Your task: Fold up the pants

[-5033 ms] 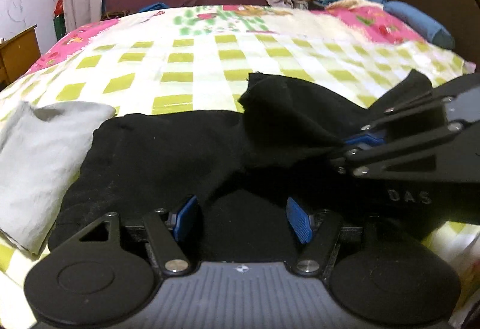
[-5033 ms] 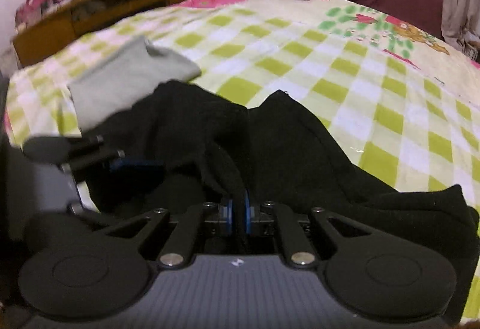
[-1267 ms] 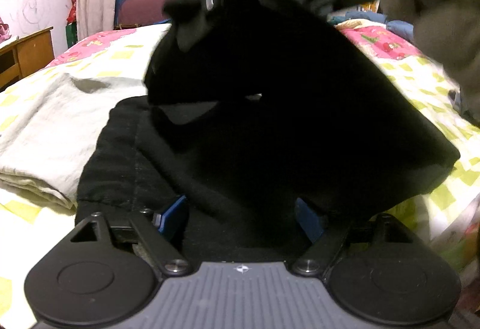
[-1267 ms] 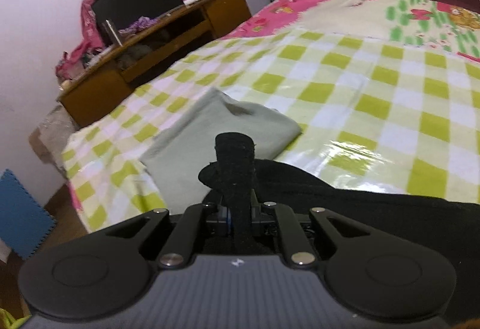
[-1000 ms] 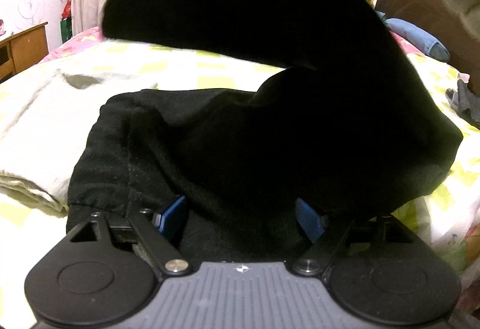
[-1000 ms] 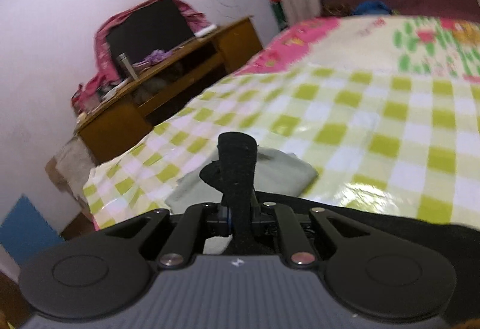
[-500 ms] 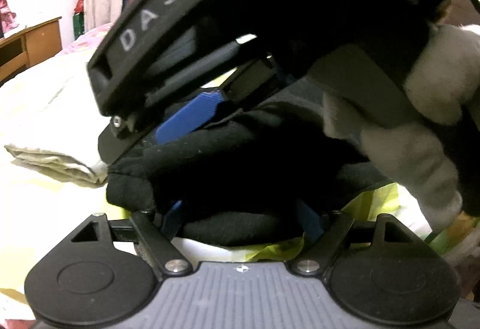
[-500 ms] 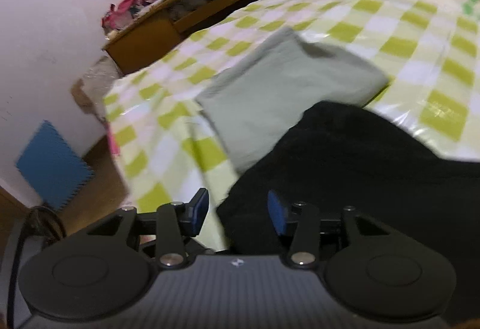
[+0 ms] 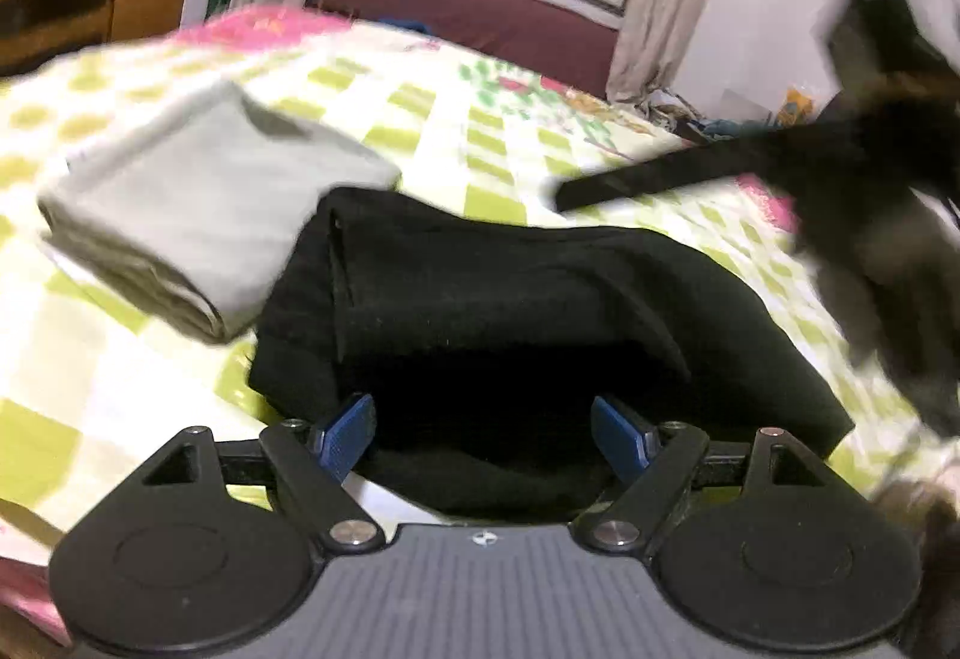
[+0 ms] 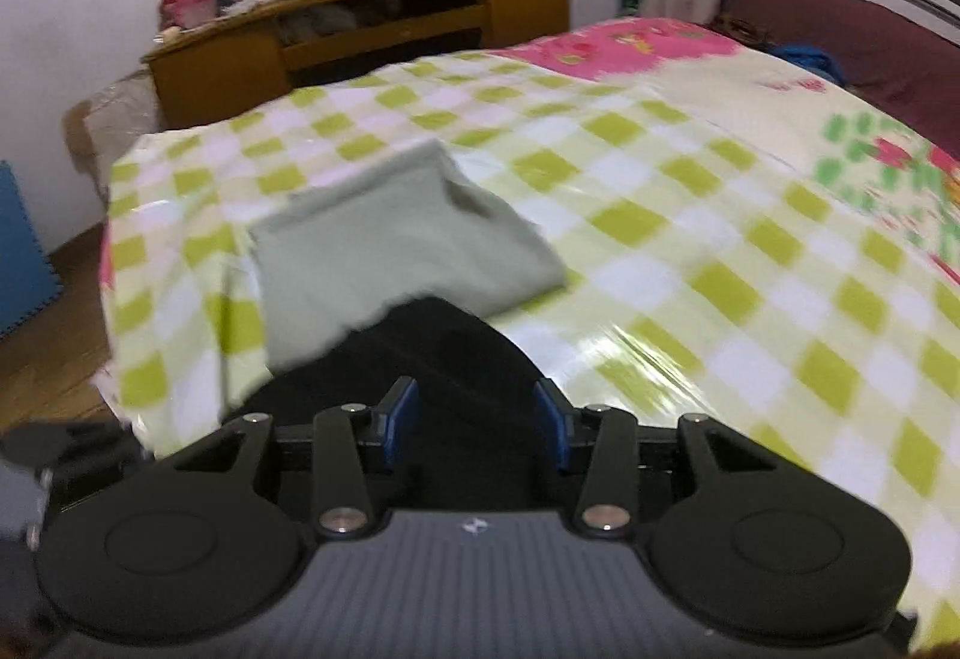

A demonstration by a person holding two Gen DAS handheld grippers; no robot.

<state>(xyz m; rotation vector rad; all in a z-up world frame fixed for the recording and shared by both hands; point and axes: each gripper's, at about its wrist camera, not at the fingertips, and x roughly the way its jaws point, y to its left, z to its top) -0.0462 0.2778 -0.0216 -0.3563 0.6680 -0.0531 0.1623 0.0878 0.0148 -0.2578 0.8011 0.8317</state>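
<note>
Folded black pants (image 9: 510,311) lie near the bed's (image 10: 750,263) foot edge, touching a folded grey garment (image 9: 198,215).
Long axis follows that edge; checked cover beyond lies bare. Left gripper (image 9: 486,434) and right gripper (image 10: 474,422) both spread, pinching nothing.

no readable text, label, brand or number shows in either view; a small pale emblem on each claw body is too small to make out.
</note>
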